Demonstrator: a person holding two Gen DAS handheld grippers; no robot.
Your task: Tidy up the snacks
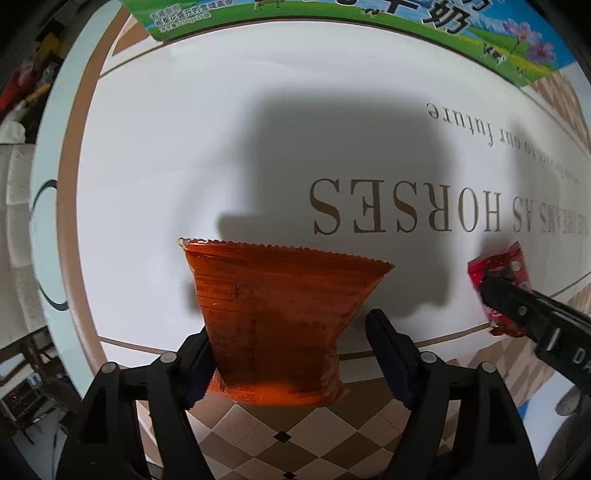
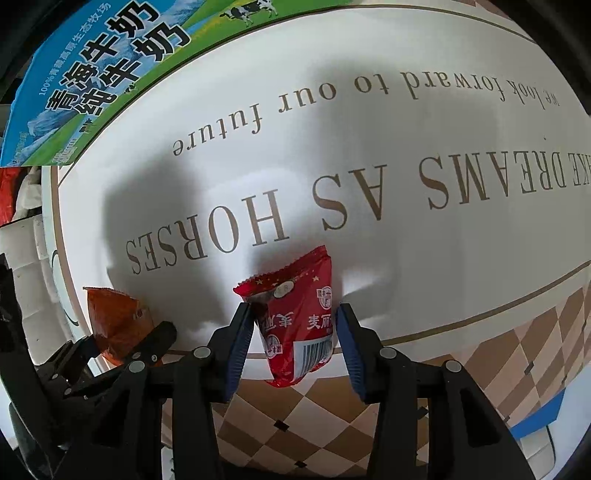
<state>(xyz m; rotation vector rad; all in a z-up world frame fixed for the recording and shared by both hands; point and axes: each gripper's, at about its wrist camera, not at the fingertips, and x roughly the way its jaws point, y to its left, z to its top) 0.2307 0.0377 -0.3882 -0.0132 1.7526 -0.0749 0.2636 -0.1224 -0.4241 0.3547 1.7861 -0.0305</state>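
An orange snack packet (image 1: 273, 317) stands between the fingers of my left gripper (image 1: 295, 354), above the white tabletop; the left pad touches it, the right pad stands a little off it. It also shows in the right wrist view (image 2: 114, 321). A red snack packet (image 2: 299, 325) hangs between the fingers of my right gripper (image 2: 295, 332), both pads near its sides. In the left wrist view the red packet (image 1: 498, 273) and the right gripper (image 1: 517, 306) are at the right edge.
A blue and green milk carton box (image 2: 92, 81) stands at the far edge of the table (image 1: 184, 147); it also shows in the left wrist view (image 1: 369, 22). The white tabletop carries brown lettering. A checkered floor (image 2: 295, 424) lies below the table's front edge.
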